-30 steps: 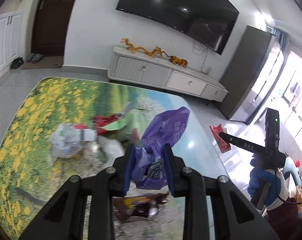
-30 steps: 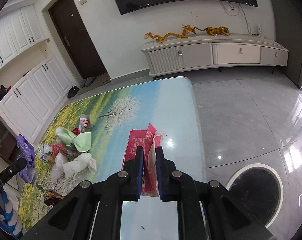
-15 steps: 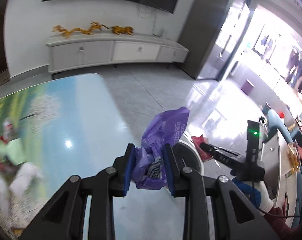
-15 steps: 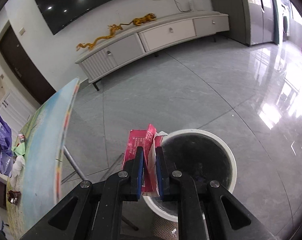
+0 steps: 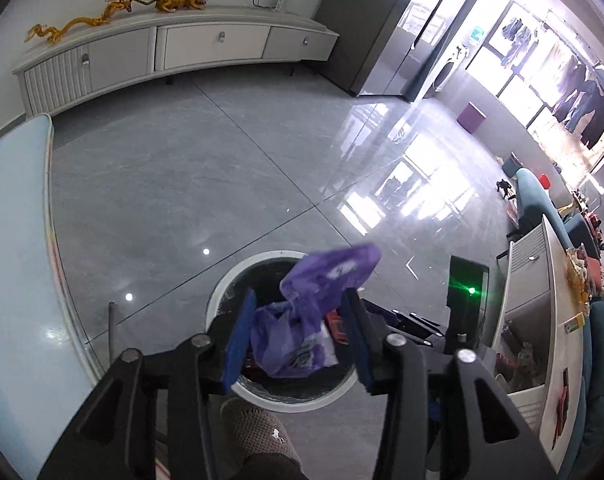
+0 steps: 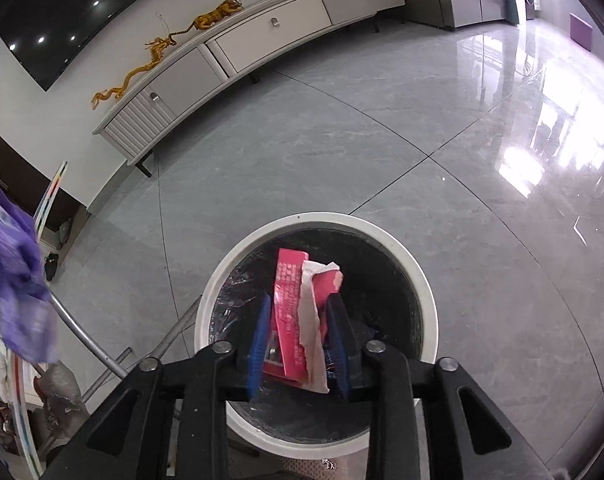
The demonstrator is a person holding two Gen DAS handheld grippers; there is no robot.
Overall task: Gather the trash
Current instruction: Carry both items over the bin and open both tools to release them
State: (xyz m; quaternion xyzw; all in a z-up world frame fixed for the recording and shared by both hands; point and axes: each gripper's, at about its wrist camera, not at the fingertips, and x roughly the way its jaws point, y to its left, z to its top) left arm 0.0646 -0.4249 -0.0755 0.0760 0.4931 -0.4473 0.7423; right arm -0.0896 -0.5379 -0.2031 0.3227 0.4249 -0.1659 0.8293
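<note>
Grey floor tiles (image 6: 302, 140) fill both views, glossy with window glare at right. Along the upper left runs a white TV cabinet (image 6: 238, 44) bearing golden dragon figurines (image 6: 158, 48). At lower centre stands a white-rimmed trash bin (image 6: 417, 276). Over it, the left gripper (image 5: 298, 332) hangs spread, purple bag (image 5: 302, 320) loose between its jaws; the right gripper (image 6: 300, 340) is parted around a red packet (image 6: 290, 312).

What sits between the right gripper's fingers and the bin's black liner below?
Right wrist view: only the red carton with torn white paper; right gripper open.
</note>
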